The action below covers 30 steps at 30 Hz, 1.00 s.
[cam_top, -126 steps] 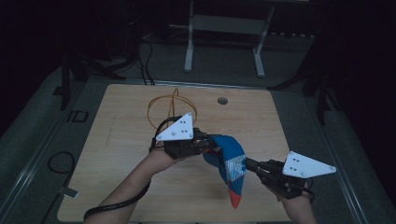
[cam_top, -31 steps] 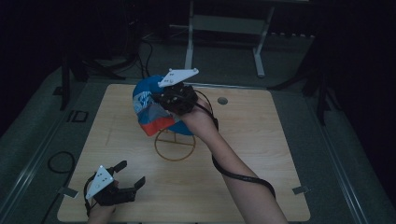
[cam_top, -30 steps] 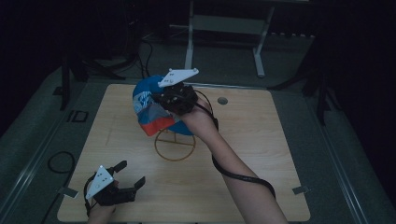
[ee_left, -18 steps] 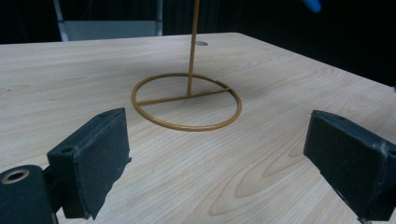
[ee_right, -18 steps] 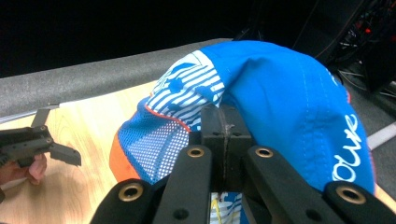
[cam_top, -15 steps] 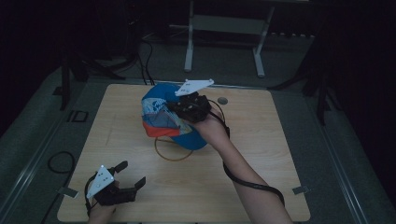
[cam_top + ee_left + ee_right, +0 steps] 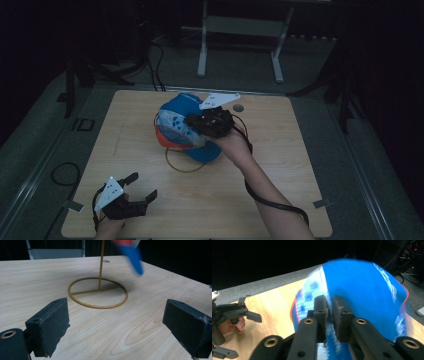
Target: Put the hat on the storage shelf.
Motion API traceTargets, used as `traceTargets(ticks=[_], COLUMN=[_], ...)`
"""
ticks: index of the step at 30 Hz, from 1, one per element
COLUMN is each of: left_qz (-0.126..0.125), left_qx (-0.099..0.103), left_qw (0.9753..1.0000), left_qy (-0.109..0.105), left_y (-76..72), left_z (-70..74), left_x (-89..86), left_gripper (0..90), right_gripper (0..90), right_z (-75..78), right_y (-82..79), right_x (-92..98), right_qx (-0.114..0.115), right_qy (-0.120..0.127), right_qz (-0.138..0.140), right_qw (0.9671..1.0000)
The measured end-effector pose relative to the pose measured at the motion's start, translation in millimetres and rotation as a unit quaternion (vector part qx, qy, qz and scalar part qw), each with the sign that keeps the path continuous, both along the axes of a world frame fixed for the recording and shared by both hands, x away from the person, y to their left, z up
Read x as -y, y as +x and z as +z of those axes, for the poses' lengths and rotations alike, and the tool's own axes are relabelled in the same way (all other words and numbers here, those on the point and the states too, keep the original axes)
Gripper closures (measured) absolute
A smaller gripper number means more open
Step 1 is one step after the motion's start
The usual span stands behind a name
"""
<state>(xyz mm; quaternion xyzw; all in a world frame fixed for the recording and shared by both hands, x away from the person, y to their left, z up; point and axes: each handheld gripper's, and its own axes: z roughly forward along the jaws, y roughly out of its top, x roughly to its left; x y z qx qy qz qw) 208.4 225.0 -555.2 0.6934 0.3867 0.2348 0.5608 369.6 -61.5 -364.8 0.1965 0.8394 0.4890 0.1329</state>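
Your left gripper (image 7: 134, 196) rests near the table's (image 7: 300, 150) front left corner, jaws wide apart. Farther in, mid-table, your right gripper (image 7: 192, 120) pinches the blue cap (image 7: 182, 131) above the gold wire stand (image 7: 98, 292).

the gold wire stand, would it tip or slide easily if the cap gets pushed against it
Probably fairly tippy: the gold wire stand is one thin upright rod on a flat ring base, so a sideways push up high has leverage. It looks light for its size, thin wire throughout, and might slide on the smooth wooden table. The cap, clamped in the right gripper, looks soft and should give first.
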Motion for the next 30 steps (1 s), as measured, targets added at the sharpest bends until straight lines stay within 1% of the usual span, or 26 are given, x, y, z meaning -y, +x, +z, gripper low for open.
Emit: traceTargets(ticks=[1, 2, 3, 7, 11, 13, 15, 16, 18, 20, 21, 22, 23, 26, 27, 29, 30], left_qz=[0.0, 0.0, -0.001, -0.002, -0.003, -0.003, -0.003, -0.003, -0.004, -0.005, -0.005, -0.006, -0.006, -0.006, -0.007, -0.007, -0.006], left_qx=[-0.001, -0.001, -0.001, -0.001, -0.002, -0.001, -0.001, -0.001, -0.001, -0.002, -0.002, -0.002, -0.002, -0.001, -0.002, -0.001, -0.002], left_qw=[1.0, 1.0, 1.0, 1.0, 1.0, 1.0, 1.0, 1.0, 1.0, 1.0, 1.0, 1.0, 1.0, 1.0, 1.0, 1.0, 1.0], left_qy=[-0.003, -0.002, -0.004, -0.002, -0.002, -0.002, -0.002, -0.002, -0.001, 0.0, 0.002, 0.001, -0.001, -0.002, 0.0, -0.002, -0.001], left_y=[0.0, 0.1, -0.1, -0.3, -0.7, -0.6, -0.6, -0.6, -0.4, -0.5, -0.5, -0.5, -0.5, -0.7, -0.8, -0.6, -0.6], left_z=[-0.4, -0.4, -0.5, -0.6, -0.5, -0.3, -0.5, -0.5, -0.9, -1.2, -1.2, -1.3, -1.2, -1.3, -1.2, -1.5, -1.6], left_x=[0.1, 0.3, 0.4, 1.0, 1.5, 1.7, 1.9, 1.9, 2.4, 2.9, 3.0, 3.1, 3.2, 3.4, 3.3, 3.3, 3.4], left_gripper=[7.4, 7.4, 7.4, 7.4, 7.4, 7.4, 7.4, 7.4, 7.4, 7.4, 7.4, 7.4, 7.4, 7.4, 7.4, 7.4, 7.4], right_gripper=[79.8, 79.5, 79.4, 78.4, 75.4, 72.5, 67.2, 63.1, 59.5, 54.0, 54.0, 49.7, 47.8, 37.4, 35.9, 30.9, 29.9], right_z=[0.0, -5.0, -6.4, -7.6, -6.0, -5.4, -5.6, -5.9, -6.6, -7.6, -7.6, -8.7, -9.7, -11.7, -12.9, -15.2, -16.1], right_y=[0.0, 1.7, 2.4, 2.7, -0.4, -2.2, -3.9, -4.8, -6.8, -8.8, -8.8, -10.5, -11.7, -14.7, -16.3, -18.9, -19.5], right_x=[0.0, 1.2, 1.7, 3.2, 6.9, 9.6, 11.9, 13.1, 15.7, 18.2, 18.2, 20.2, 21.6, 24.2, 24.8, 26.2, 26.7], right_qx=[0.0, -0.005, -0.01, -0.011, -0.007, -0.006, -0.004, -0.002, -0.001, 0.002, 0.002, 0.004, 0.005, 0.003, 0.0, -0.003, -0.007], right_qy=[0.0, -0.002, 0.0, 0.003, 0.009, 0.012, 0.012, 0.013, 0.014, 0.019, 0.019, 0.02, 0.021, 0.023, 0.019, 0.021, 0.022], right_qz=[0.0, -0.005, -0.004, -0.004, -0.005, -0.004, -0.002, -0.002, -0.005, -0.002, -0.002, -0.002, -0.003, 0.004, 0.008, 0.01, 0.012], right_qw=[1.0, 1.0, 0.9999, 0.9999, 0.9999, 0.9999, 0.9999, 0.9999, 0.9999, 0.9998, 0.9998, 0.9998, 0.9998, 0.9997, 0.9998, 0.9997, 0.9997])
